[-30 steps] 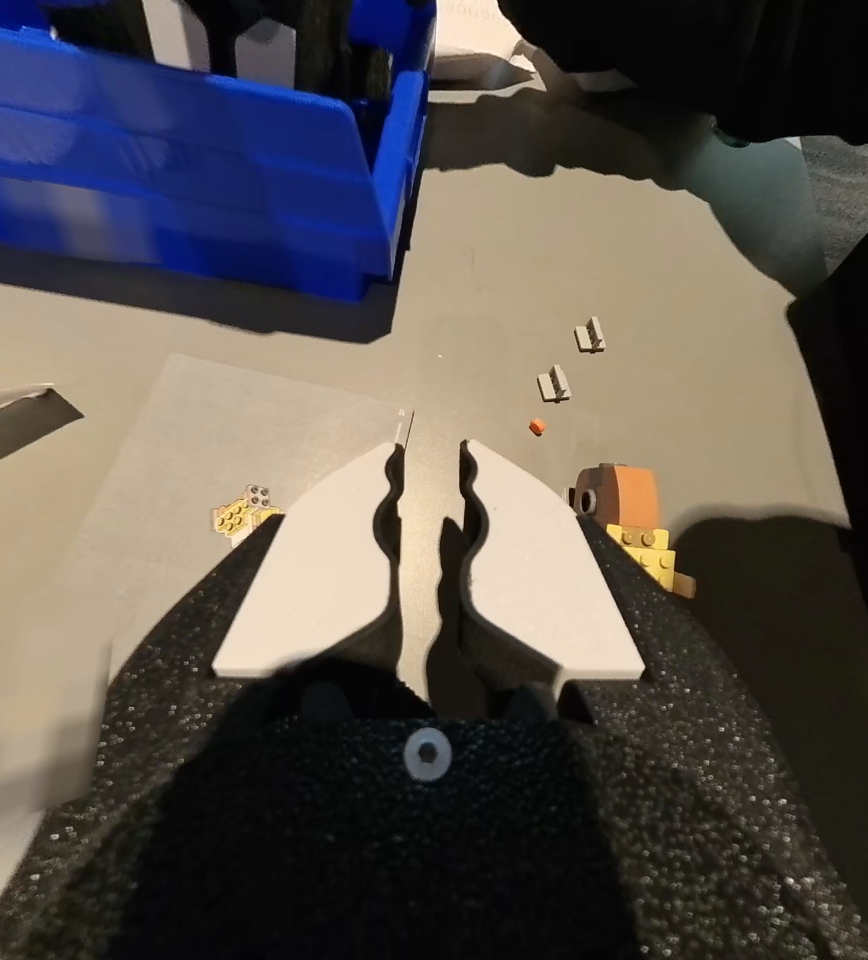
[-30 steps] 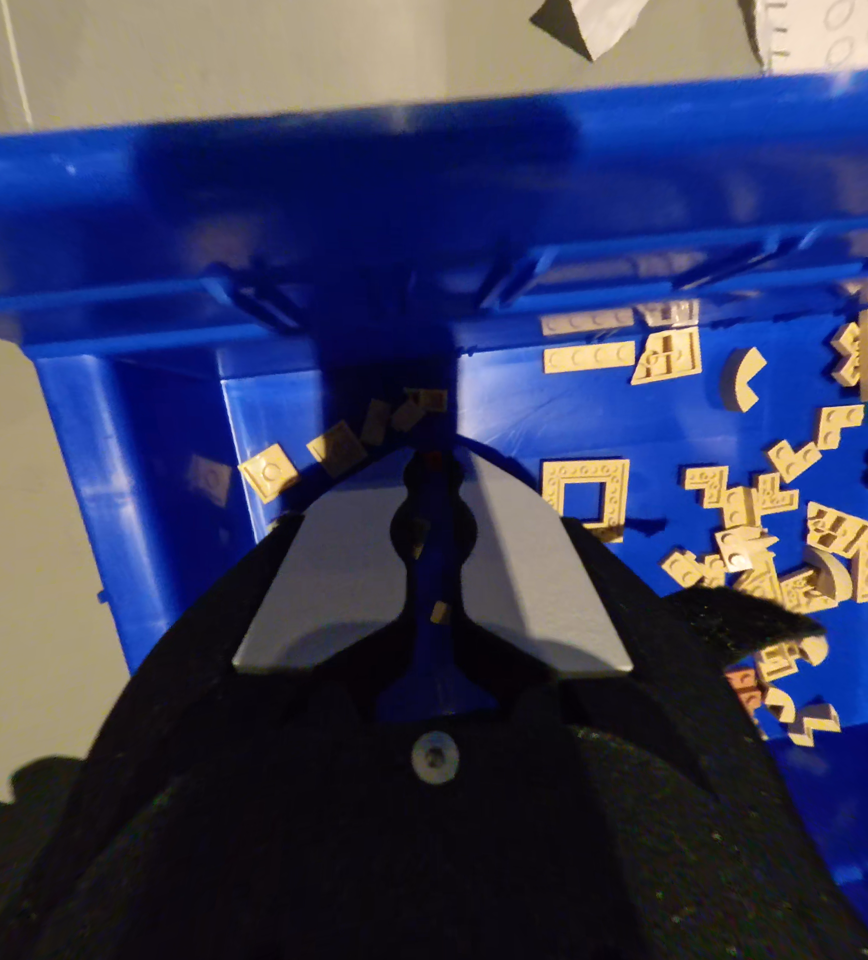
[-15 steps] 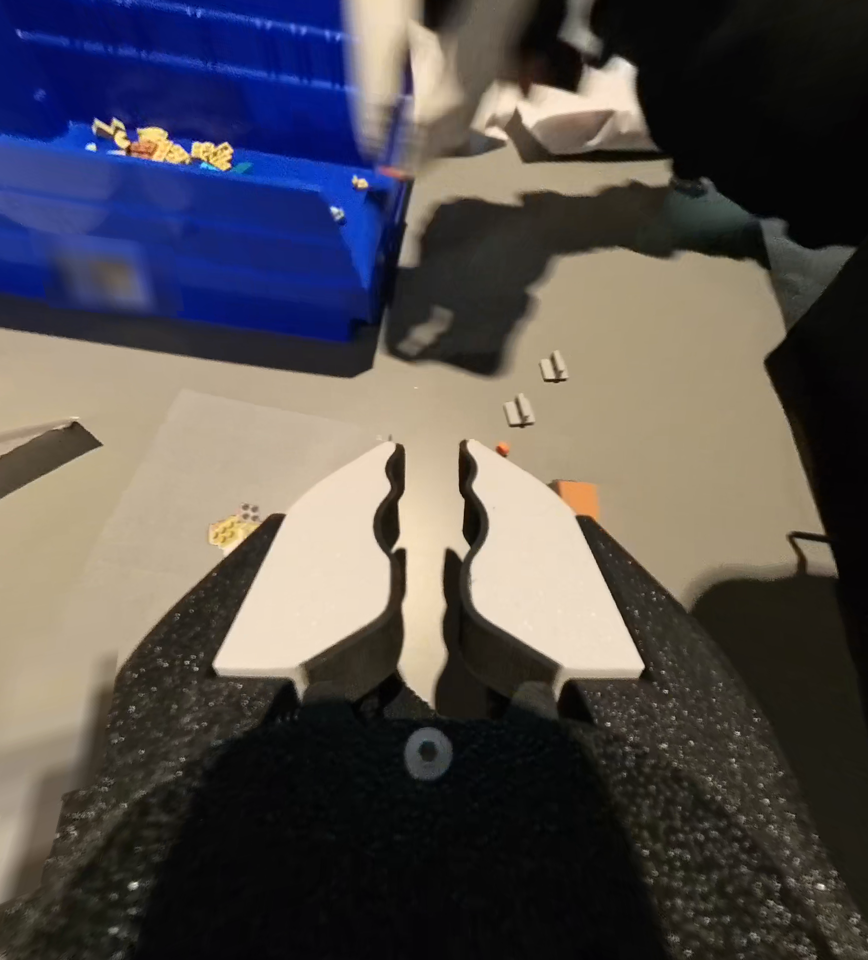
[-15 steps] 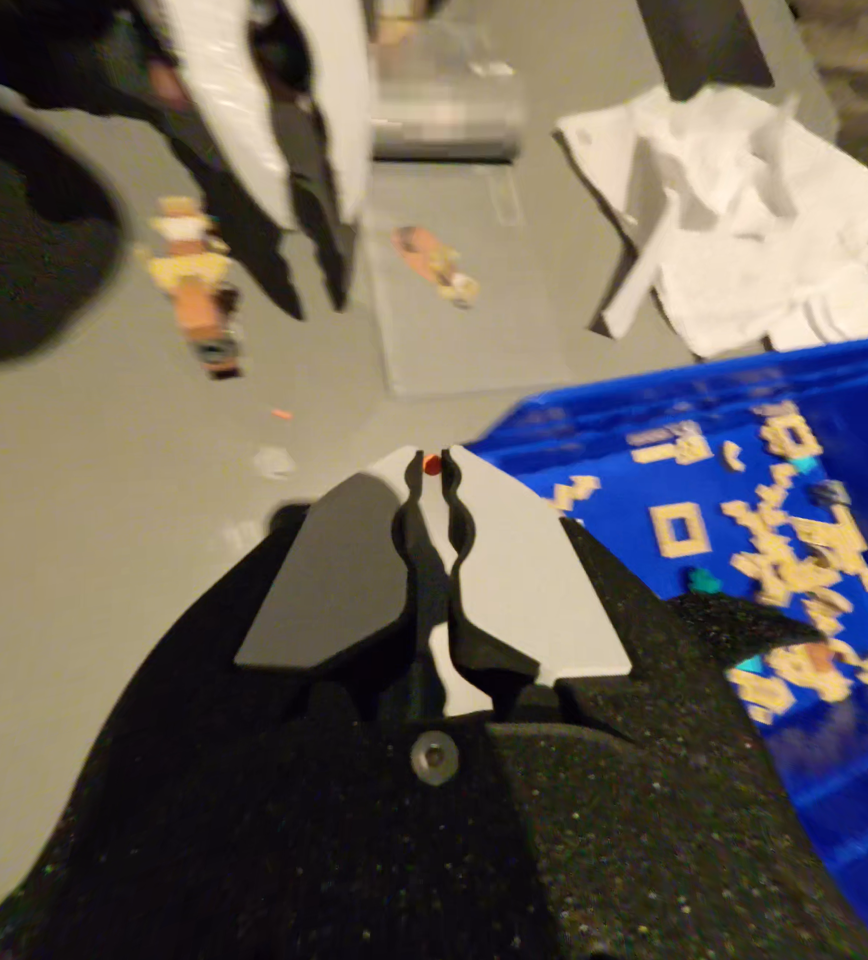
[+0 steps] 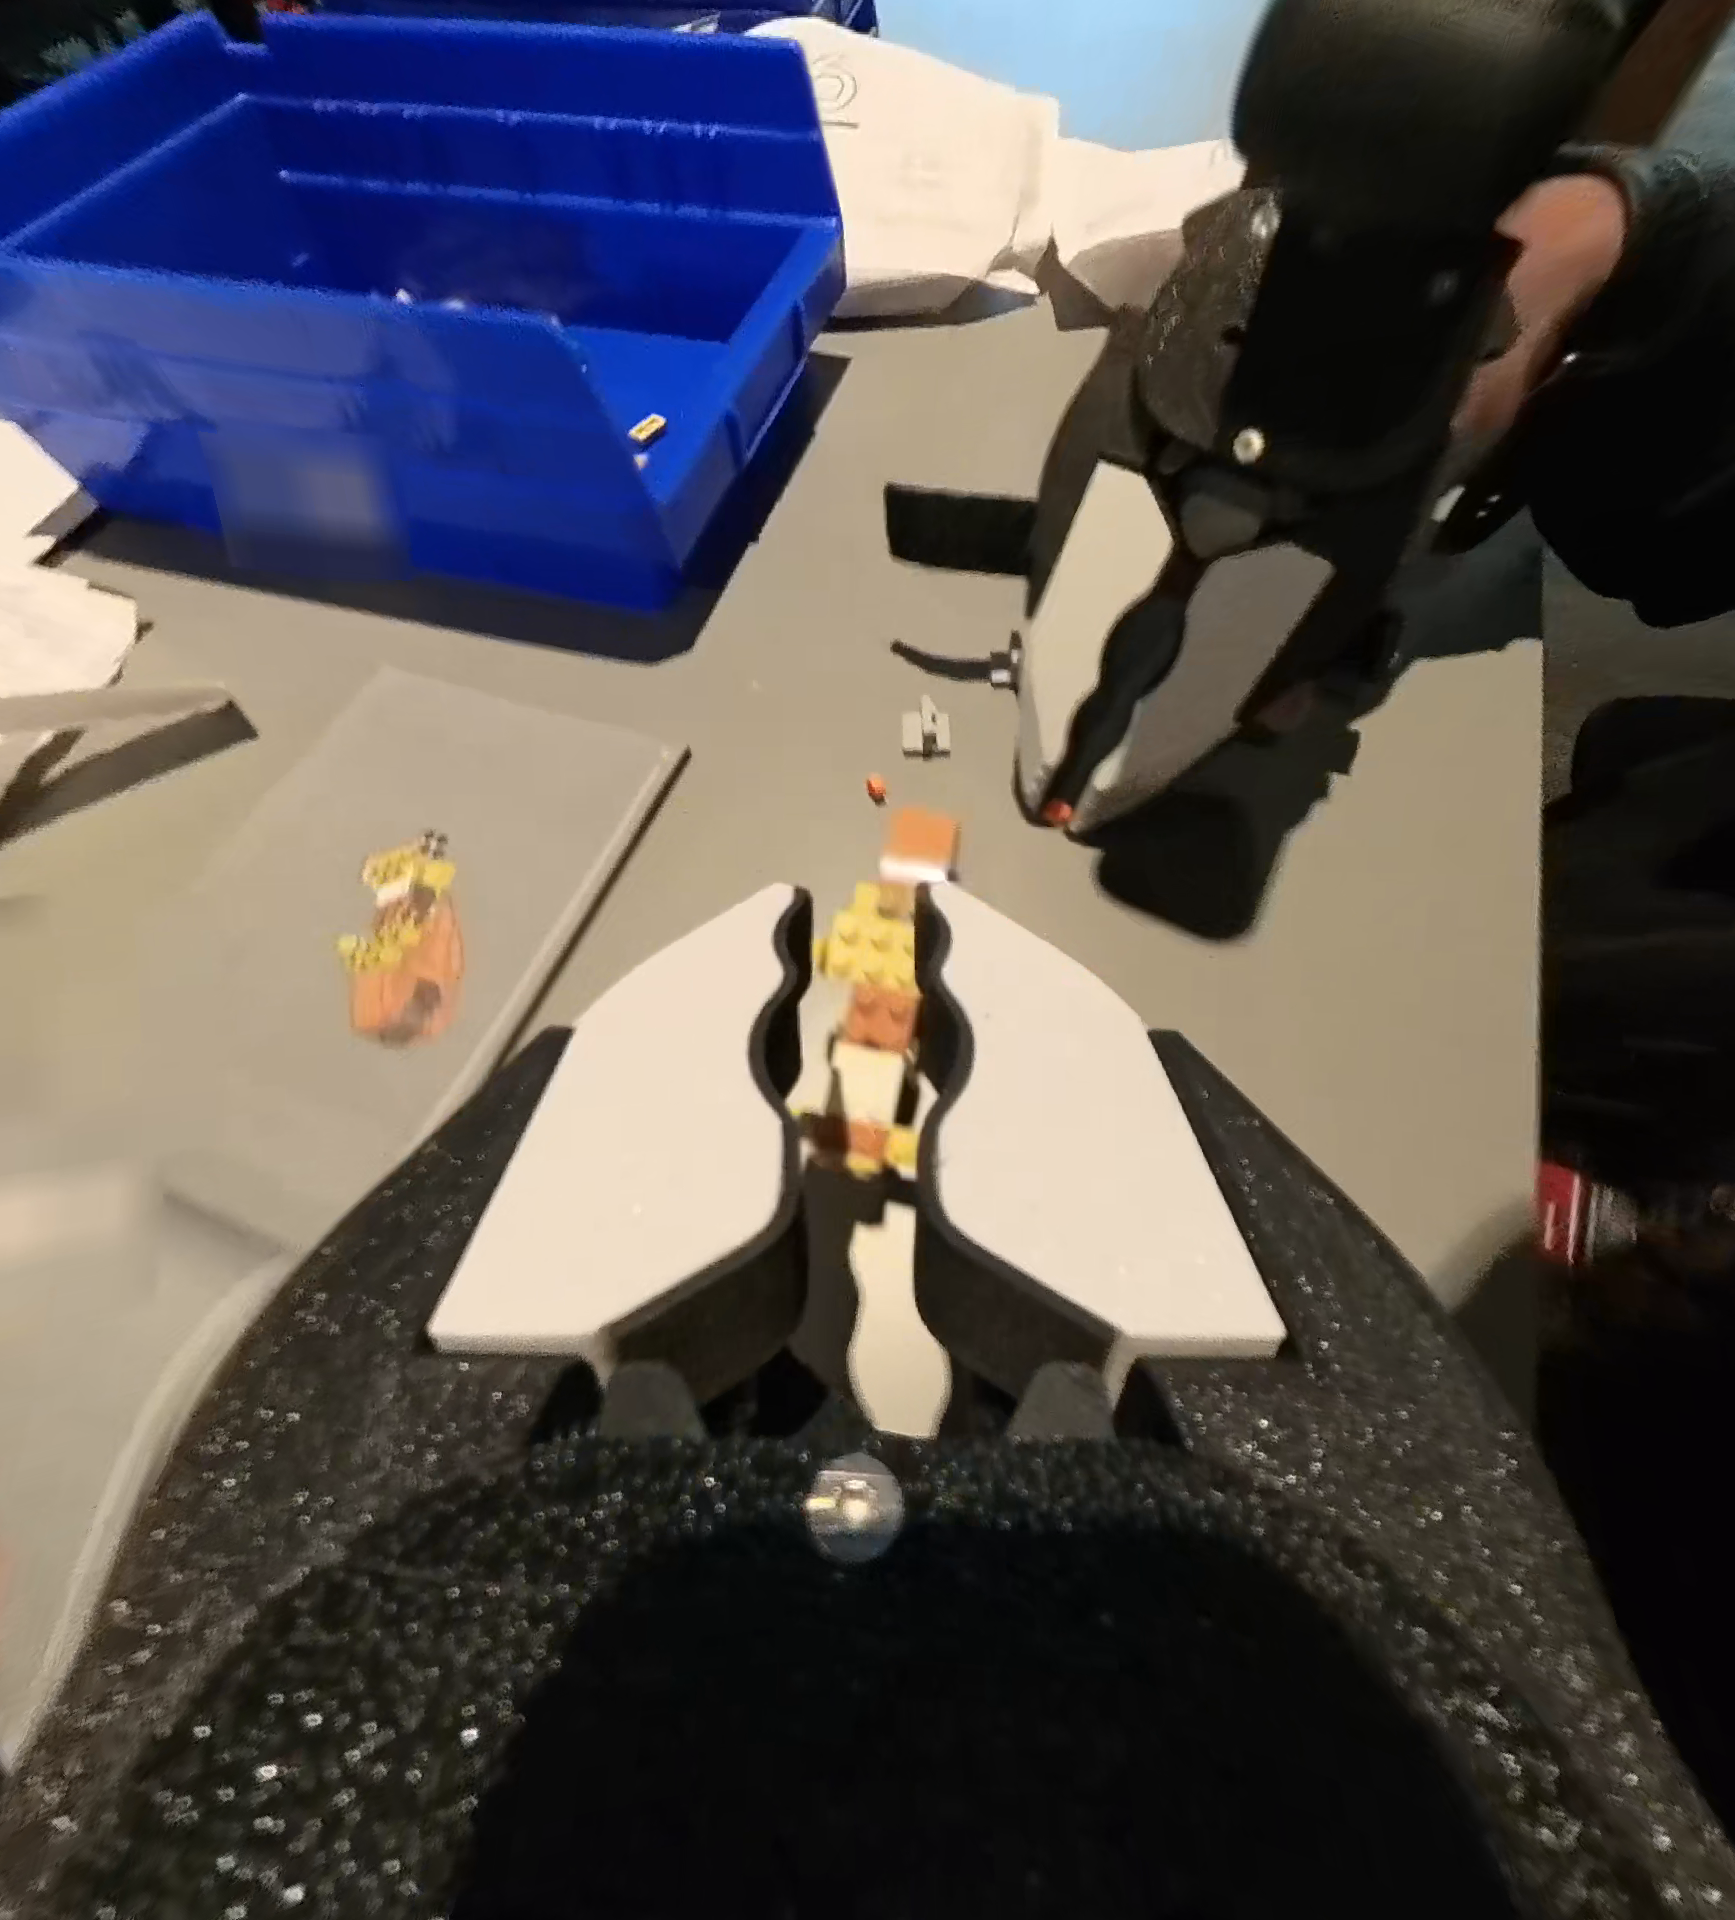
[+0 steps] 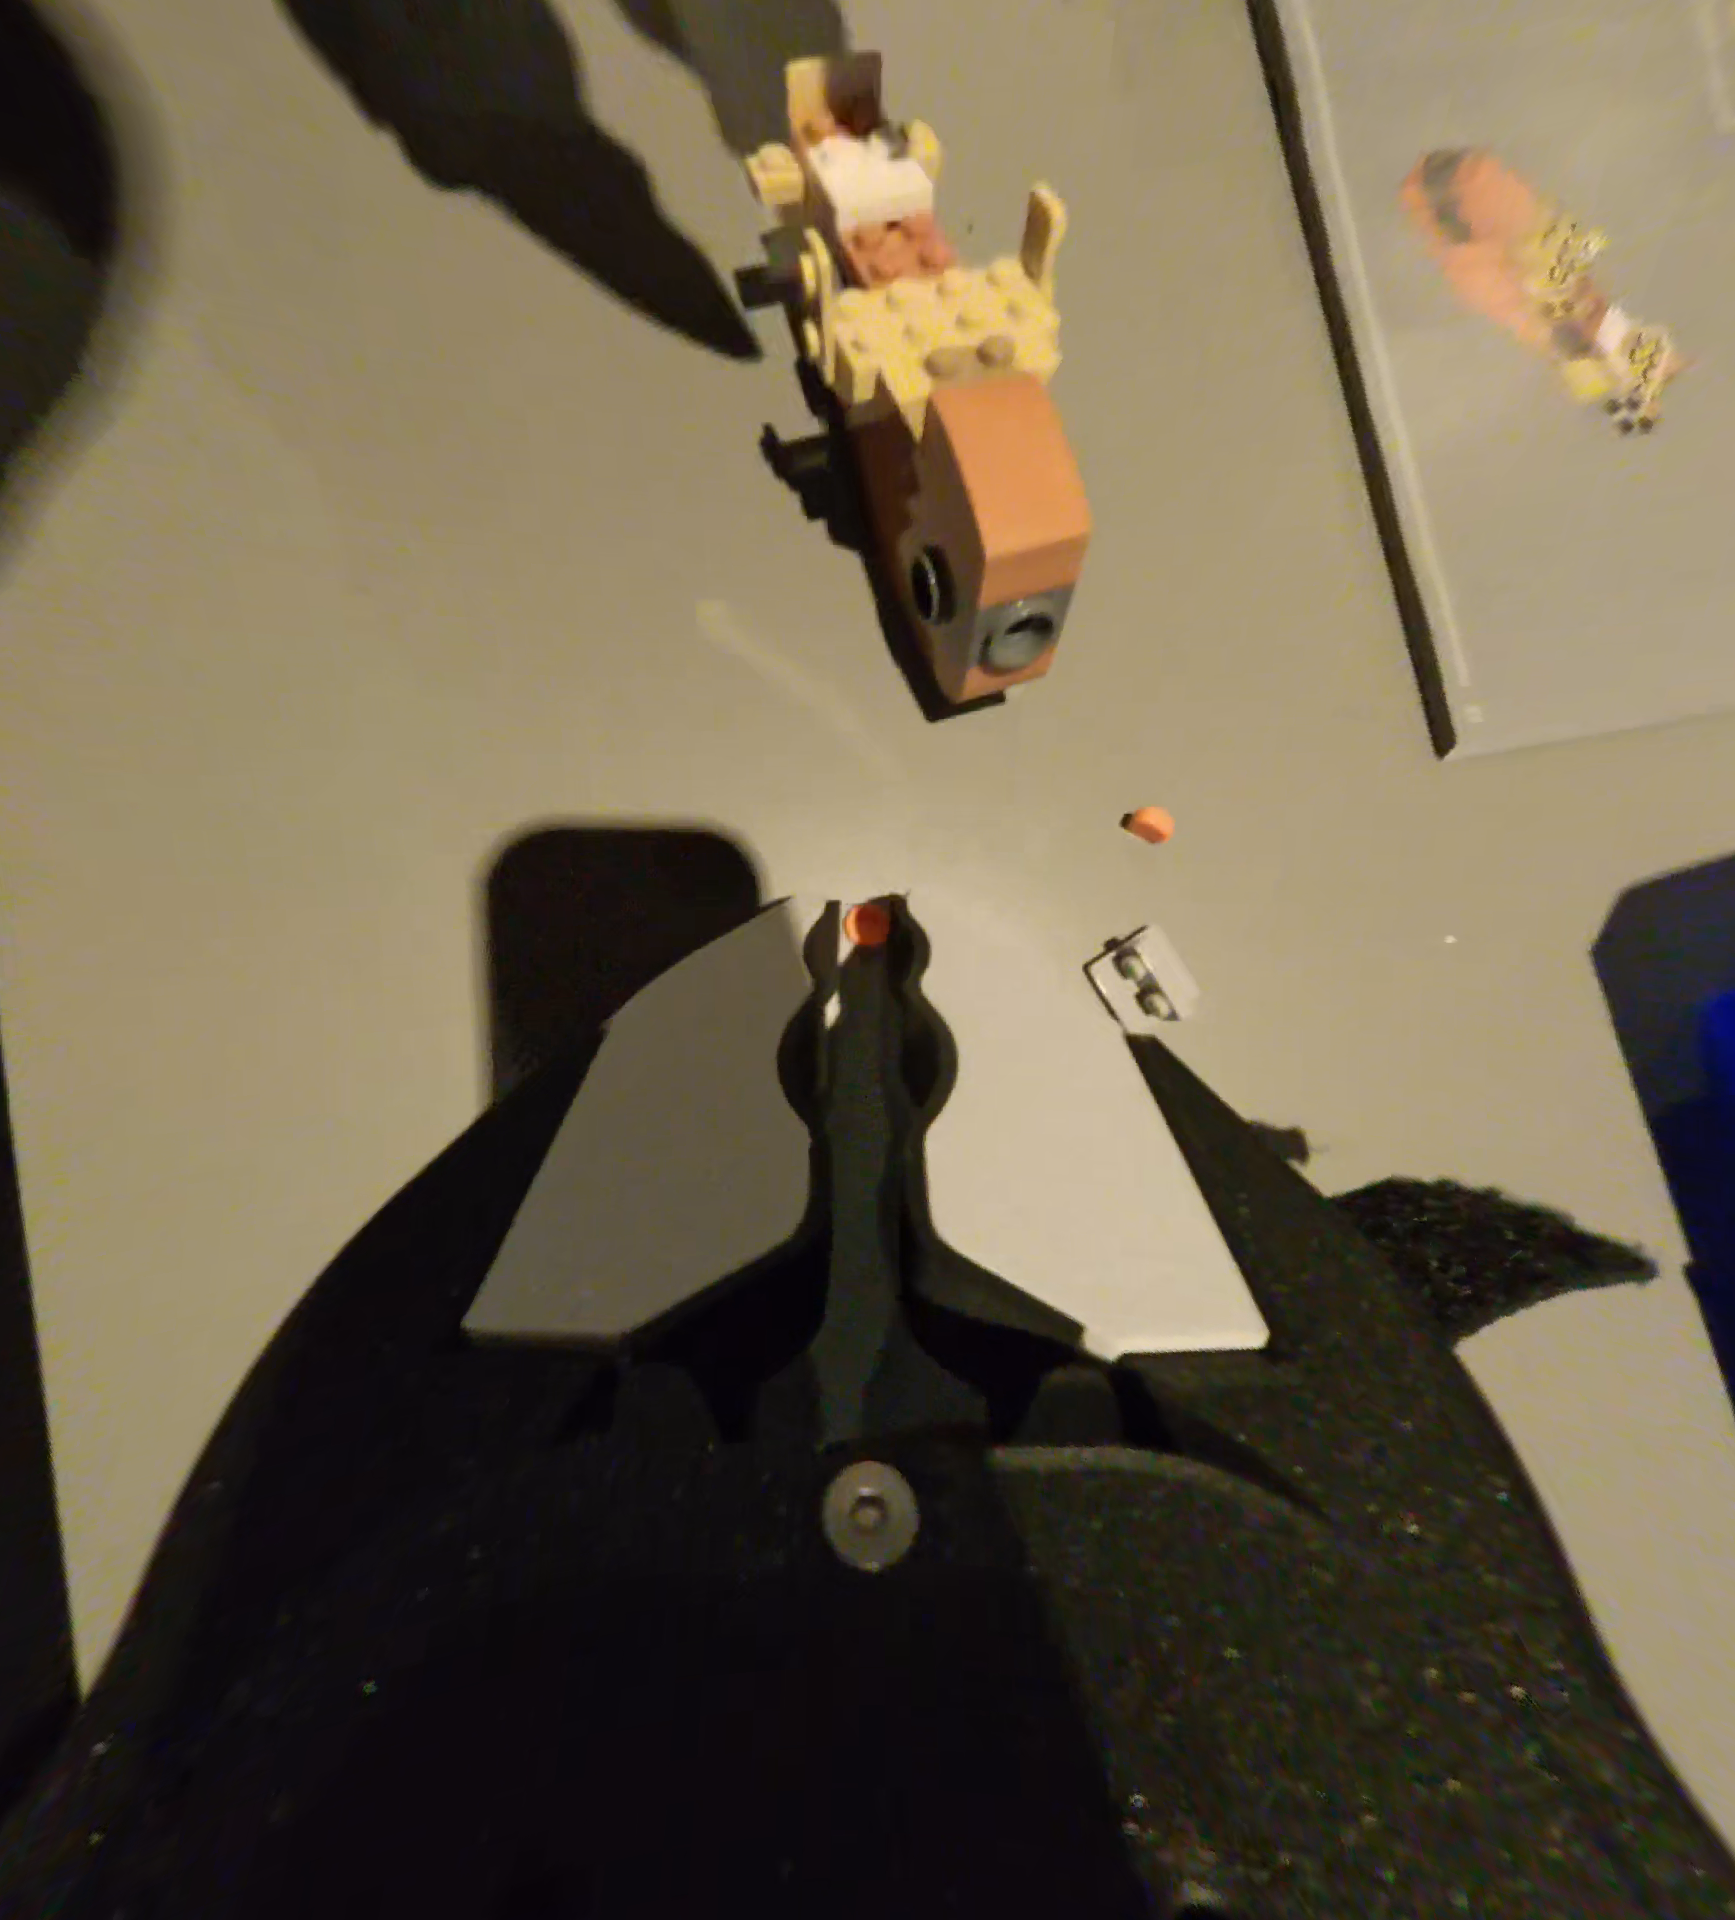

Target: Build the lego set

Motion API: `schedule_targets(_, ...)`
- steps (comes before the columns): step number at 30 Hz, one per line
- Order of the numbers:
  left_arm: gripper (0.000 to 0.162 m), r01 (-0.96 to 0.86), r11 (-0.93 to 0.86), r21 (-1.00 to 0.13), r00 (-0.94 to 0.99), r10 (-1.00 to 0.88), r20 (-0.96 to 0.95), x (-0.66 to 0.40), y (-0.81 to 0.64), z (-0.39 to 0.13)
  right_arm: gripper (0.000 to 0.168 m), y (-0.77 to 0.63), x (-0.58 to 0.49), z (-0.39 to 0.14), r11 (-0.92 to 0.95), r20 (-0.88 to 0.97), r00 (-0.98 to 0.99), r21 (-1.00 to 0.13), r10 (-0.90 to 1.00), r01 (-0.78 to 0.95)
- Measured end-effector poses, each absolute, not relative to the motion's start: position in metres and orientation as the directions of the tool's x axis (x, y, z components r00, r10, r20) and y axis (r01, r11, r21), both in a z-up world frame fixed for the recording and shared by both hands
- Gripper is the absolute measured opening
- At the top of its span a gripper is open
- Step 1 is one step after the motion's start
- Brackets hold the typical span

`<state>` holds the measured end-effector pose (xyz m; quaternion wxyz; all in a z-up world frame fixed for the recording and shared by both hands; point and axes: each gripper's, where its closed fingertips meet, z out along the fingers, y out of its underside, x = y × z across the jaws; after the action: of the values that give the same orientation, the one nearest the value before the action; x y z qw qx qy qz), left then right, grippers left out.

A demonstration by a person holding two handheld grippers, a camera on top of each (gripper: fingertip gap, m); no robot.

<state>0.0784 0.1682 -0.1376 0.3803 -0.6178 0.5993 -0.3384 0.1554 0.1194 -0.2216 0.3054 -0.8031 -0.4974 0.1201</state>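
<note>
My right gripper (image 6: 868, 920) pinches a tiny orange stud (image 6: 865, 923) at its tips, low over the grey table (image 6: 323, 675). My left gripper (image 5: 858, 914), parted, straddles the tan-and-brown lego model (image 6: 946, 416) (touching or not, I cannot tell).

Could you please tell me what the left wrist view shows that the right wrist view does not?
Only the left wrist view shows the open inside of the blue bin, the crumpled white paper behind it, and the whole right tongs held by a hand.

Only the right wrist view shows the partly built model's front end, with its grey stud.

Both show that model, the instruction sheet, a loose orange piece, a grey piece, and the small orange piece pinched in the right tongs.
</note>
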Motion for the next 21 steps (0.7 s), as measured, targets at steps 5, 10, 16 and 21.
schedule_targets(5, 0.018, -0.479, -0.024, -0.877, 0.086, -0.996, -0.019, 0.060, 0.159, -0.142, 0.018, 0.124, 0.158, -0.216, -0.334, 0.116, 0.516, -0.639, 0.849, 0.693)
schedule_targets(10, 0.017, -0.451, -0.053, -0.891, 0.117, -0.993, 0.000, 0.053, 0.158, -0.145, 0.018, 0.138, 0.173, -0.195, -0.404, 0.105, 0.659, -0.716, 0.745, 0.570)
schedule_targets(16, 0.016, -0.422, -0.060, -0.905, 0.132, -0.991, 0.004, 0.055, 0.162, -0.143, 0.025, 0.155, 0.193, -0.203, -0.577, 0.124, 0.858, -0.690, 0.499, 0.436)
schedule_targets(21, 0.016, -0.425, -0.061, -0.903, 0.128, -0.992, 0.007, 0.054, 0.163, -0.147, 0.029, 0.161, 0.194, -0.213, -0.625, 0.171, 0.893, -0.660, 0.416, 0.417)
